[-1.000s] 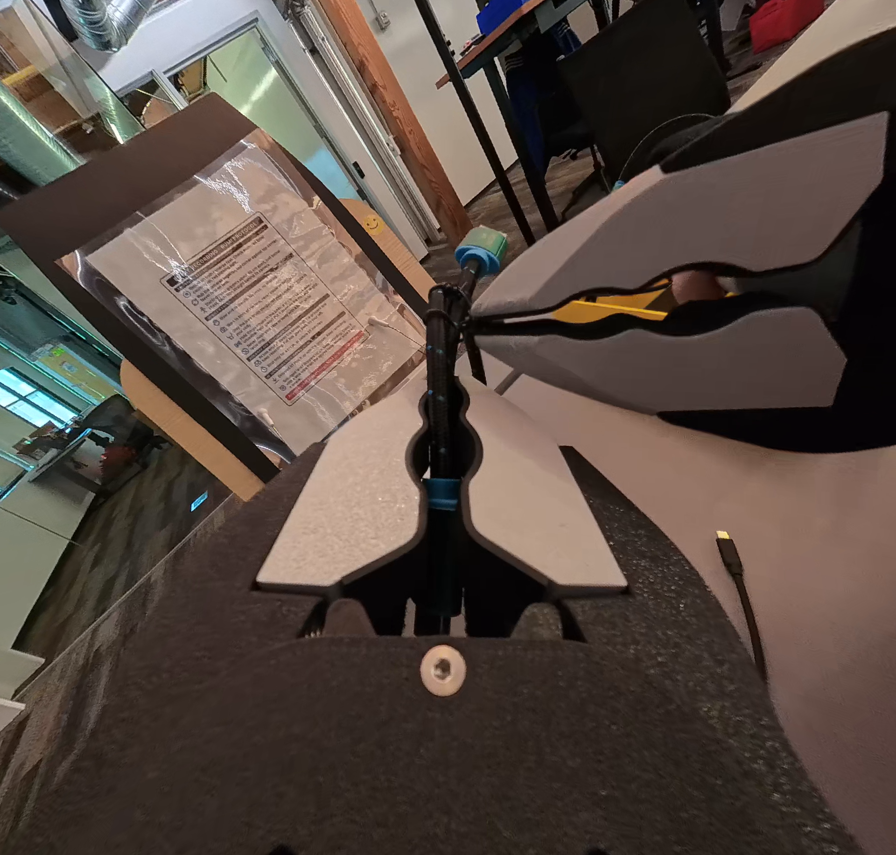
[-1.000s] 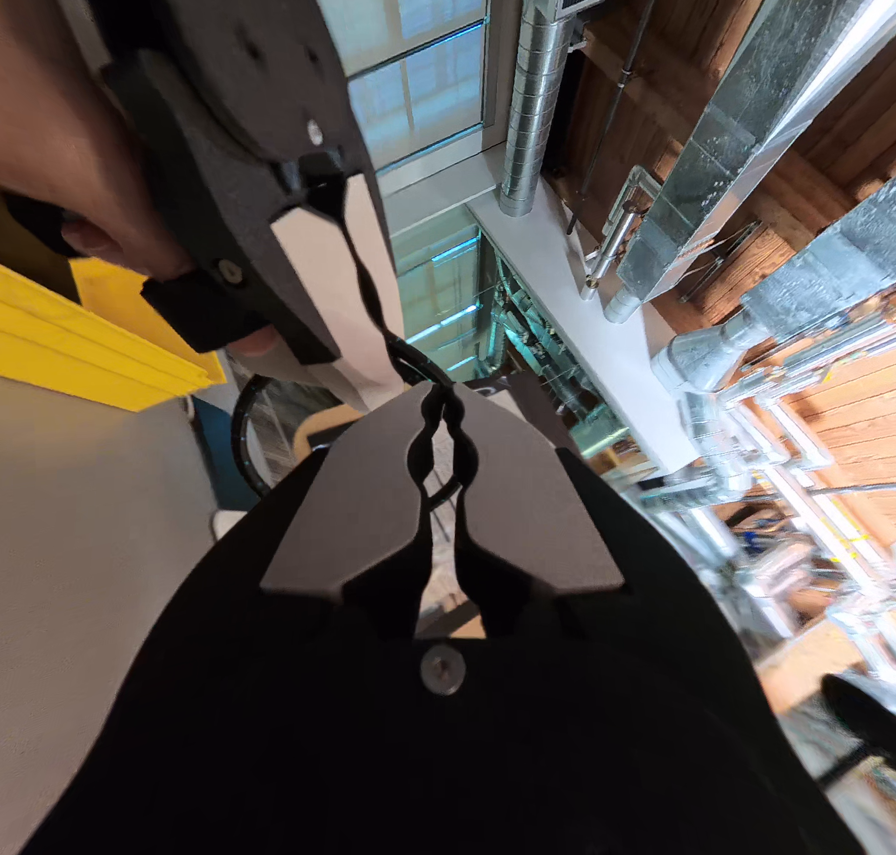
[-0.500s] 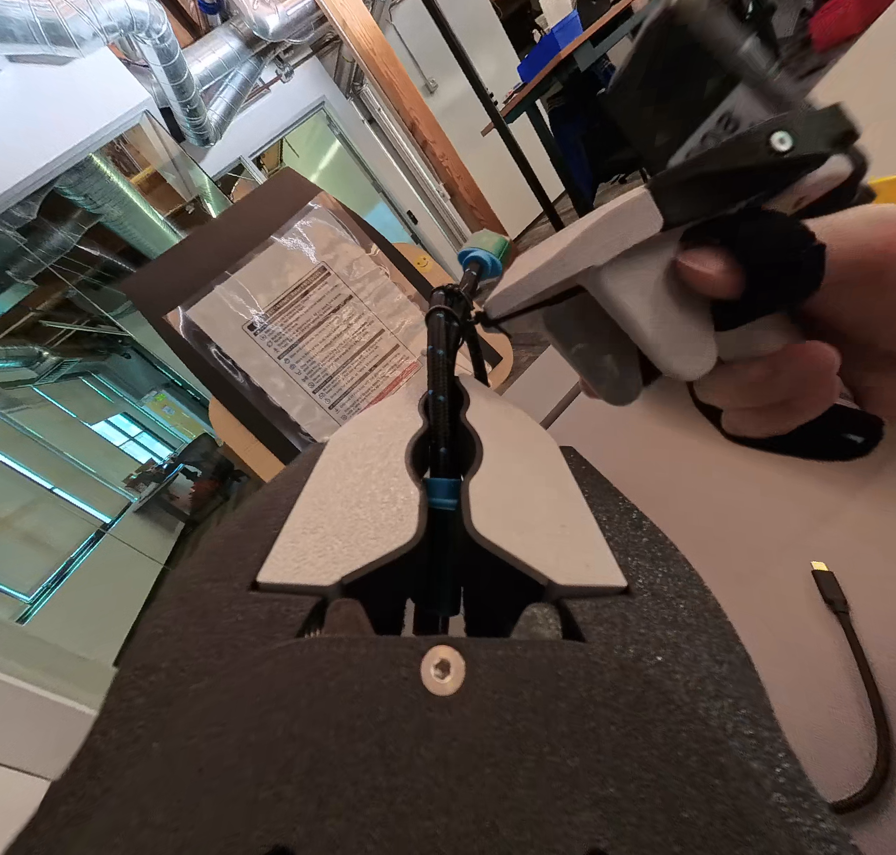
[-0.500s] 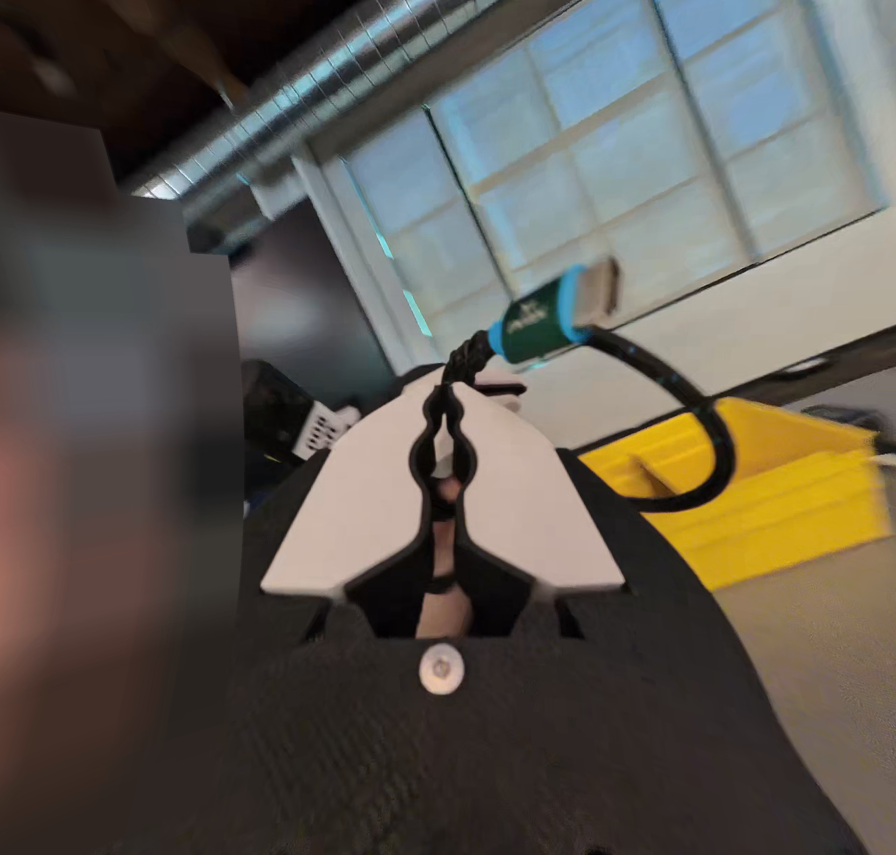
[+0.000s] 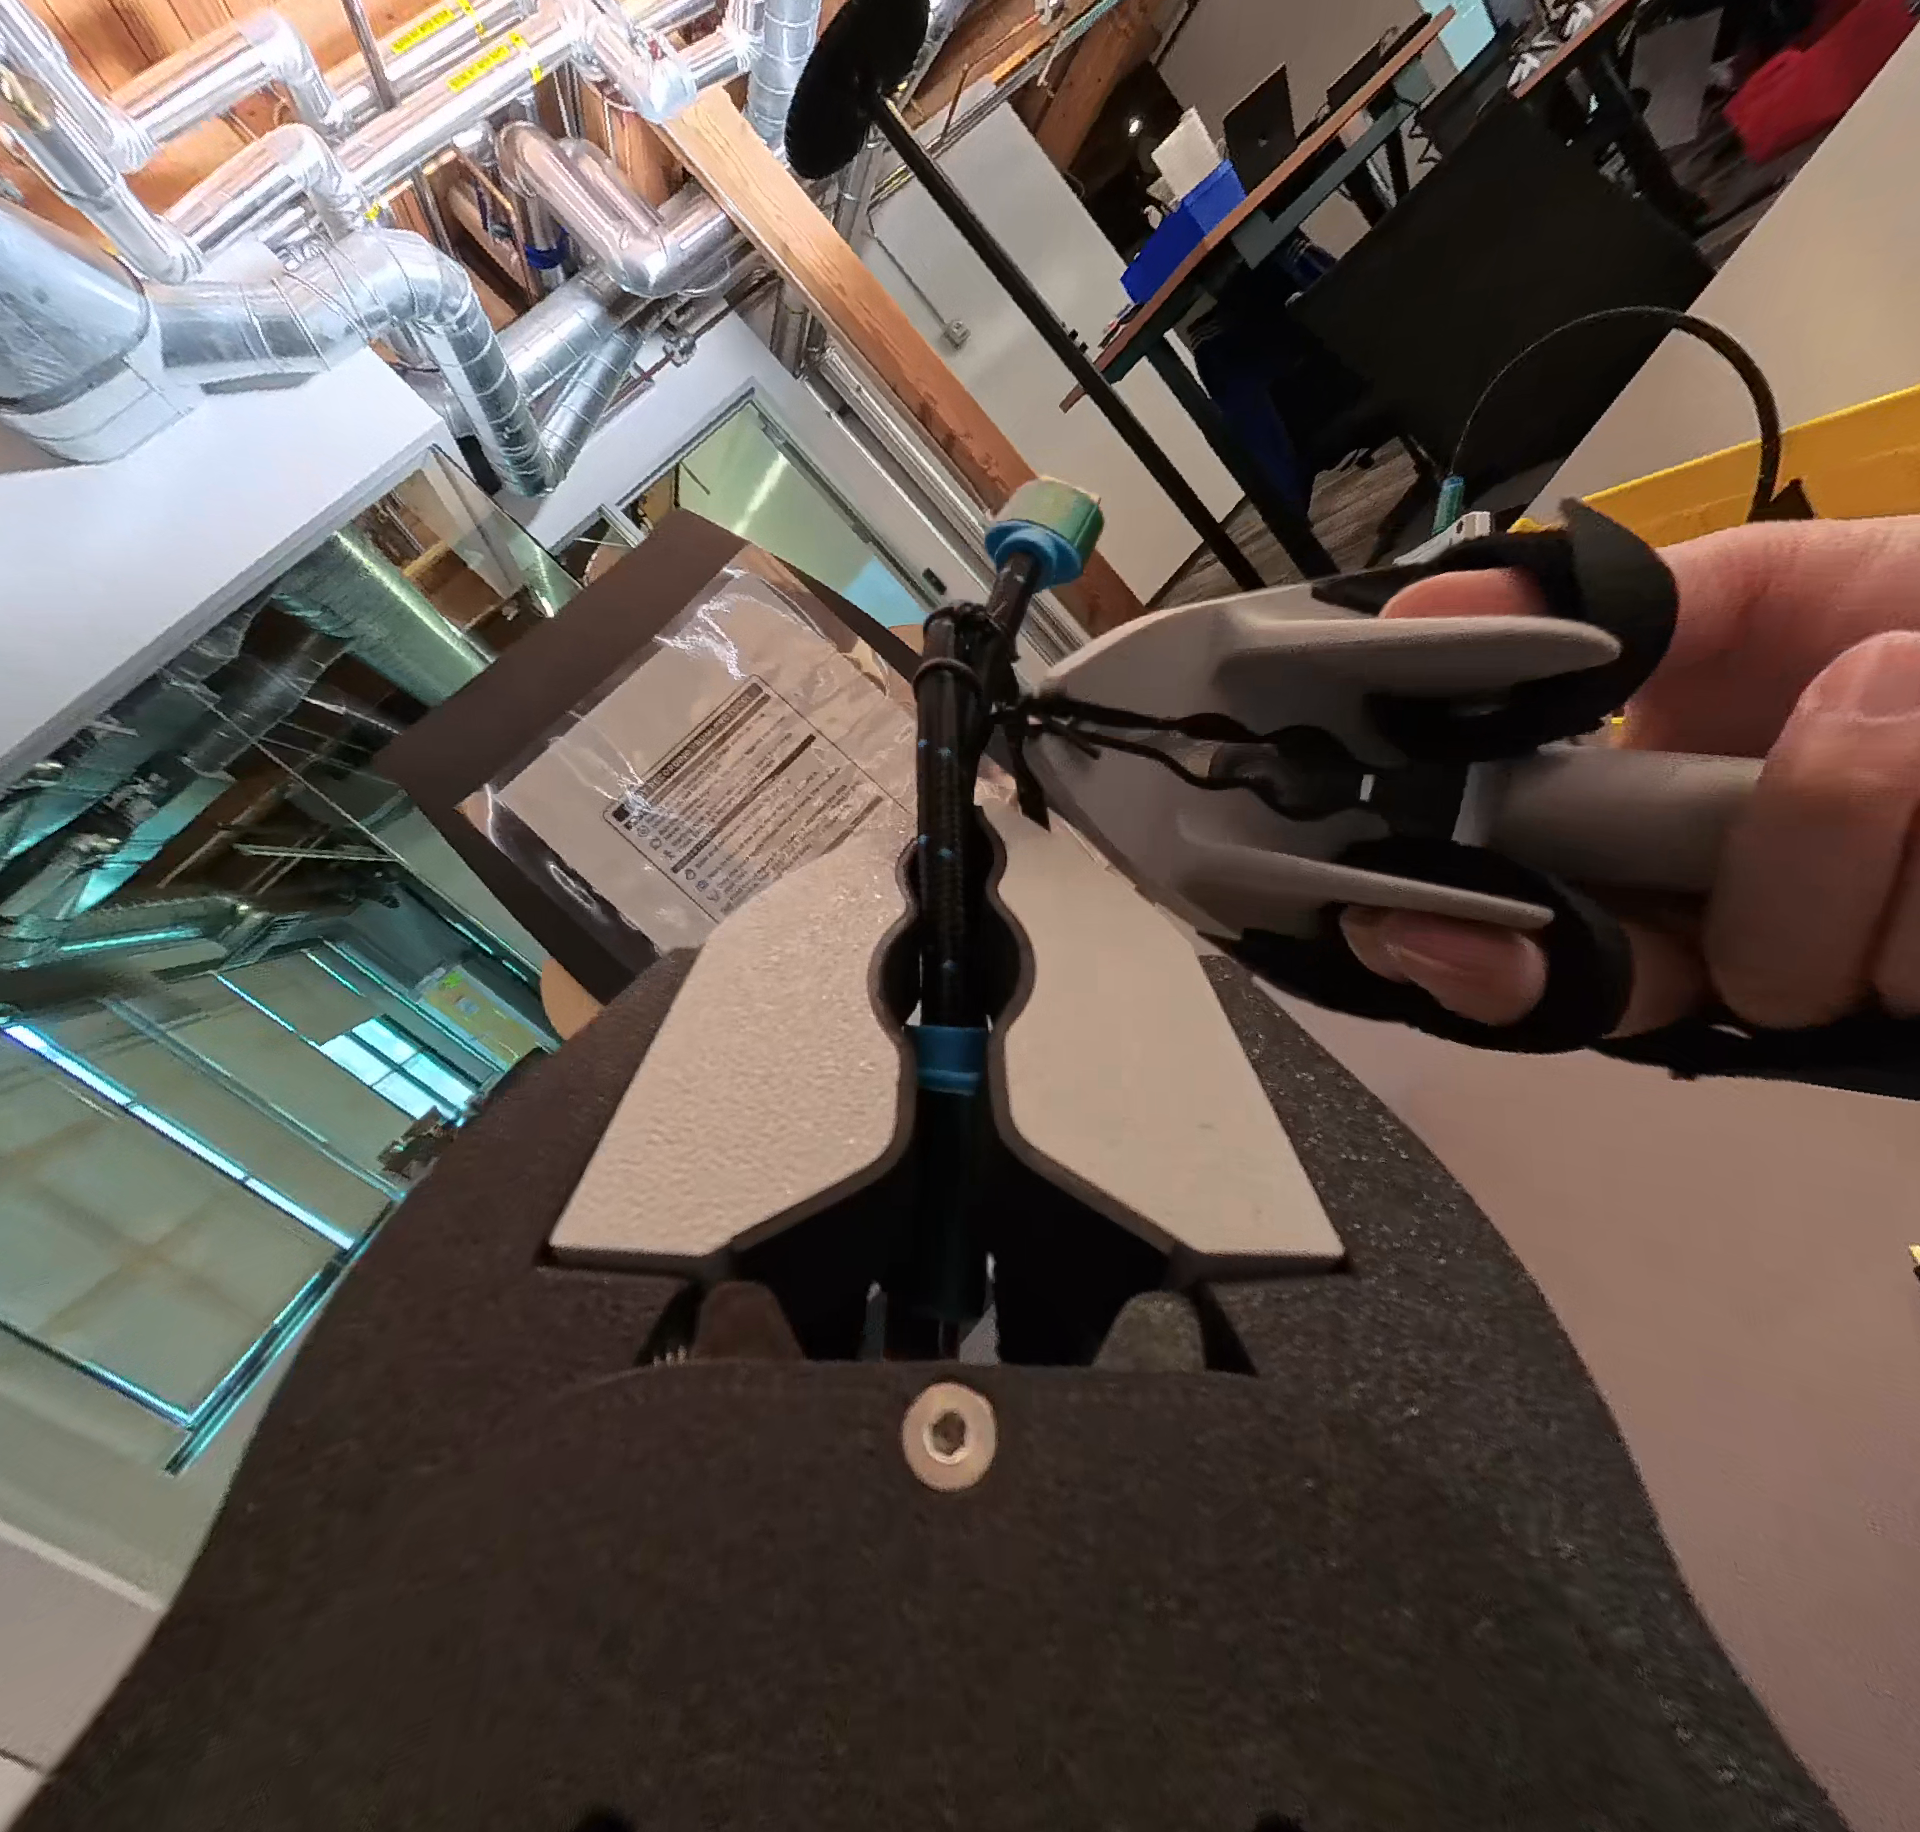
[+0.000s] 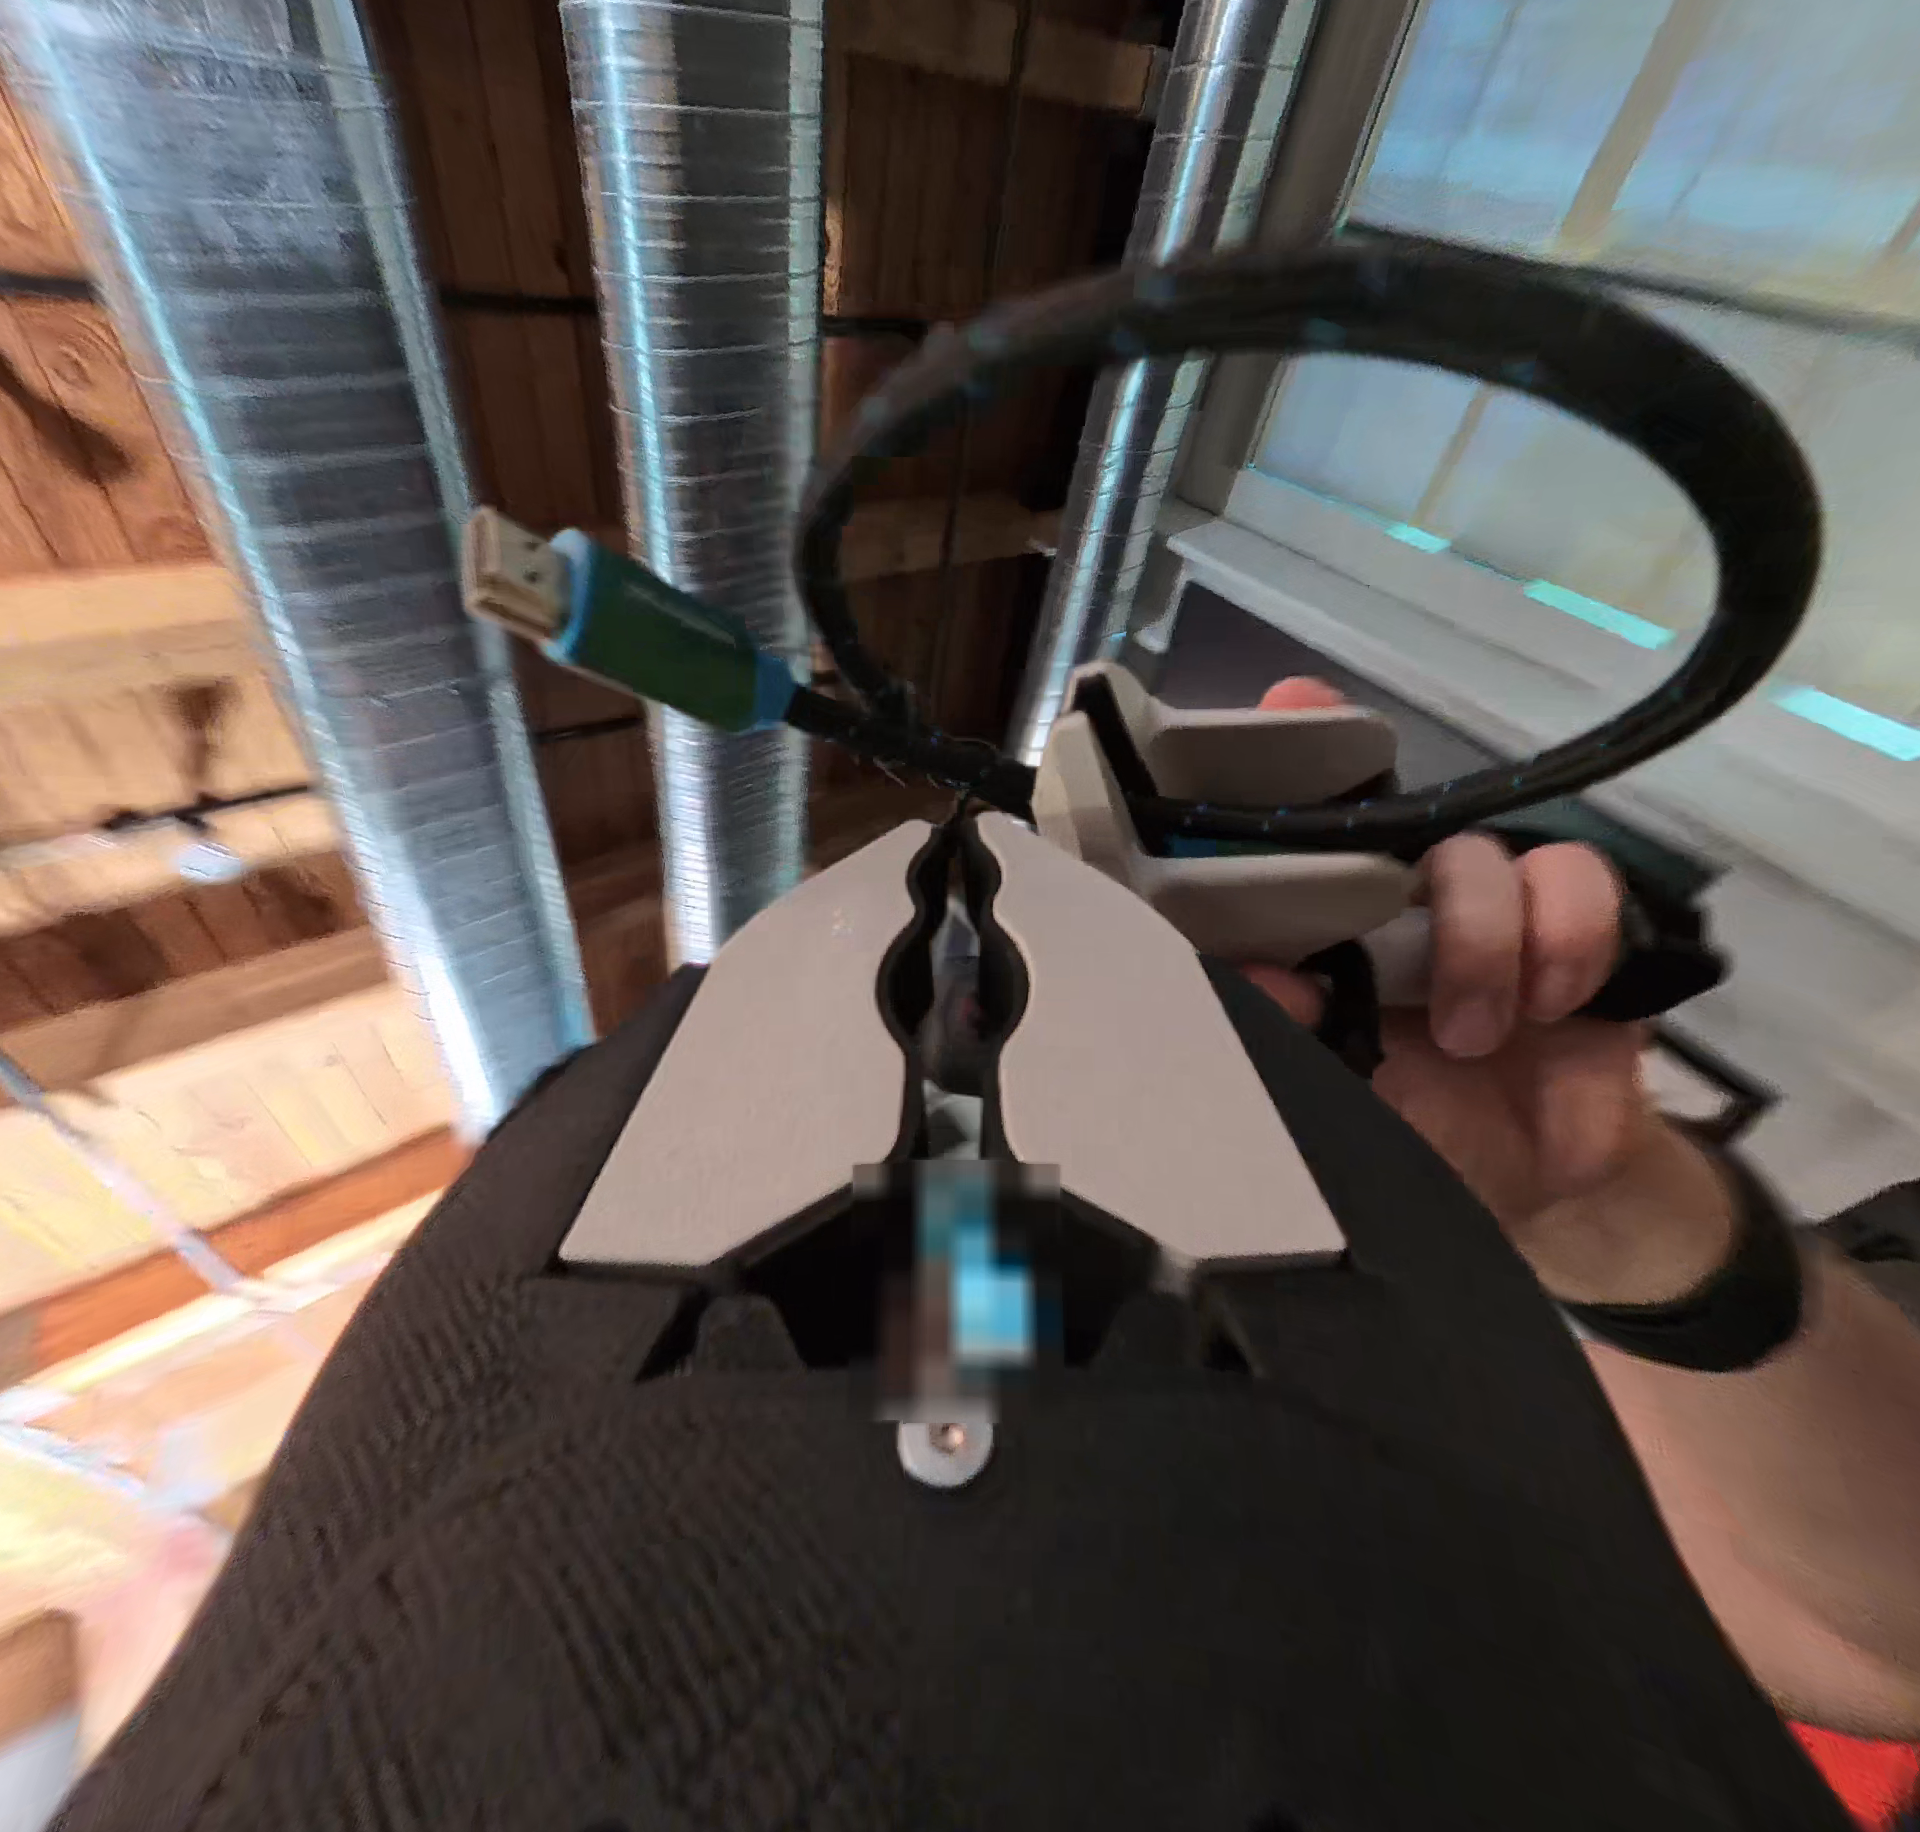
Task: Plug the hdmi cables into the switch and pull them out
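Left gripper (image 5: 951,847) is clamping the black braided HDMI cable (image 5: 943,826), its axis running straight out along the fingers to the green-and-blue plug (image 5: 1044,532). Right gripper (image 6: 961,832), pressed together, is pinching the thin black tie (image 5: 1081,728) around the coil, just beside. Switch isn't showing.

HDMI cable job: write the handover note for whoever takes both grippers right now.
Left gripper: jaws shut on the coiled HDMI cable, held up in the air.
Right gripper: jaws shut on the thin black tie around the coil.
Plug: free, in nothing.
Switch: not in view.
Done: no plugging shown.
Left: get the tie off, plug in, pull out.
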A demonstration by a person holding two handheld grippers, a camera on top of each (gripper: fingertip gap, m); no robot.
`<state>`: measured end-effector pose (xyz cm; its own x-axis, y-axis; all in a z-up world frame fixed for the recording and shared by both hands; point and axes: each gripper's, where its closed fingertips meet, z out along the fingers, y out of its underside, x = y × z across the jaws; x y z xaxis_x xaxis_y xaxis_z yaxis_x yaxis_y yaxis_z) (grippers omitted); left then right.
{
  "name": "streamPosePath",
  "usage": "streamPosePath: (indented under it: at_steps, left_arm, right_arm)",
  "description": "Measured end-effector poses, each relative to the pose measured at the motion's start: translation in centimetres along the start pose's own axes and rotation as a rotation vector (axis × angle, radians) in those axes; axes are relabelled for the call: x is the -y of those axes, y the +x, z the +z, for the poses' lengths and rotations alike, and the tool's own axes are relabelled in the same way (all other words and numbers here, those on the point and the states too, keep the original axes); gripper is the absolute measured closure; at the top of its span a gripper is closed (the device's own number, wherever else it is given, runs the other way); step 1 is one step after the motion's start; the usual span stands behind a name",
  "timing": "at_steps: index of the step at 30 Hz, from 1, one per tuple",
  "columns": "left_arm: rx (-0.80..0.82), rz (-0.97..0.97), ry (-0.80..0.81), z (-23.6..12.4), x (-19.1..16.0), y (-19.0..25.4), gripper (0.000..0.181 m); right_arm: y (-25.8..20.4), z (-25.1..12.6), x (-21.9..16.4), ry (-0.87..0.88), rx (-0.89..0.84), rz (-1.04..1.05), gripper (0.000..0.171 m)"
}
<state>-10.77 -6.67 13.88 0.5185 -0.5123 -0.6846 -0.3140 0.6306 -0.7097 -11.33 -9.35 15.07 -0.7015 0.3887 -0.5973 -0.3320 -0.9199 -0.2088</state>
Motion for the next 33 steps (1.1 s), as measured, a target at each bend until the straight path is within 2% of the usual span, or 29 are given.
streamPosePath:
  at_steps: [3, 8, 12, 14, 18, 20, 22, 25, 33]
  left_arm:
    - [0.002, 0.001, -0.041, 0.2, -0.7, -0.1, 0.176]
    - [-0.060, -0.094, -0.069, 0.0, -0.9, -0.1, 0.177]
    - [-0.193, -0.183, -0.119, -0.4, -1.4, 0.5, 0.177]
    - [-0.245, -0.220, -0.145, -0.7, -1.7, 0.8, 0.177]
    - [-0.373, -0.277, -0.194, -1.4, -1.9, 2.1, 0.177]
    - [-0.416, -0.288, -0.222, -1.6, -2.1, 2.8, 0.176]
    - [-0.420, -0.278, -0.253, -1.7, -2.6, 2.9, 0.177]
    - [-0.439, -0.301, -0.287, -1.9, -3.0, 3.1, 0.176]
    - [-0.477, -0.317, -0.343, -1.8, -3.9, 4.1, 0.177]
  right_arm:
    - [0.4, -0.4, 0.5, -0.060, -0.191, -0.412, 0.166]
    - [0.5, -0.8, 0.4, -0.288, -0.622, -1.406, 0.162]
    - [-1.3, -0.7, -0.6, -0.459, -0.772, -2.039, 0.155]
    - [-1.0, -1.1, -0.8, -0.621, -0.873, -2.316, 0.149]
    - [1.5, -3.5, 0.0, -1.108, -1.071, -2.780, 0.138]
    - [2.2, -3.8, 0.2, -1.161, -1.096, -2.852, 0.138]
    - [2.7, -3.5, -0.1, -1.116, -1.057, -2.821, 0.139]
    - [2.2, -2.9, -0.3, -1.048, -1.065, -2.883, 0.138]
    - [3.1, -3.0, -0.3, -1.102, -1.089, -2.919, 0.150]
